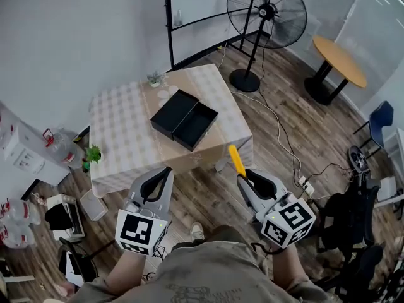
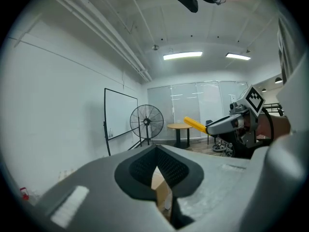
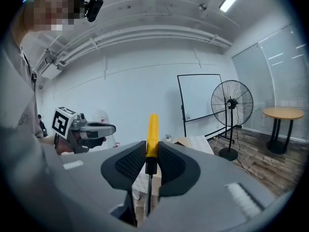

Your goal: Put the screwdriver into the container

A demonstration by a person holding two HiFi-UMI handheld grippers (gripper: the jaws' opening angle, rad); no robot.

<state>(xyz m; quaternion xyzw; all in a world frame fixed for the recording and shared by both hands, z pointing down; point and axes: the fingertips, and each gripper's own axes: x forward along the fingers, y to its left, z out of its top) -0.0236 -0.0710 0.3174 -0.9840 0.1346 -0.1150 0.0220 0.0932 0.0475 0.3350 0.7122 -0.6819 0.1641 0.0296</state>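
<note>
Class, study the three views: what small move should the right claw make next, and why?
Probably carry the right claw forward to above the open black container. Its jaws clamp the screwdriver by its yellow handle, and the container lies on the table ahead, not yet beneath it.

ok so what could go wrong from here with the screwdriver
The right gripper pinches the screwdriver only at the handle's base, so it could swivel or slip. The open black box has two halves side by side on the table; a careless drop may hit the rim or the wrong half.
</note>
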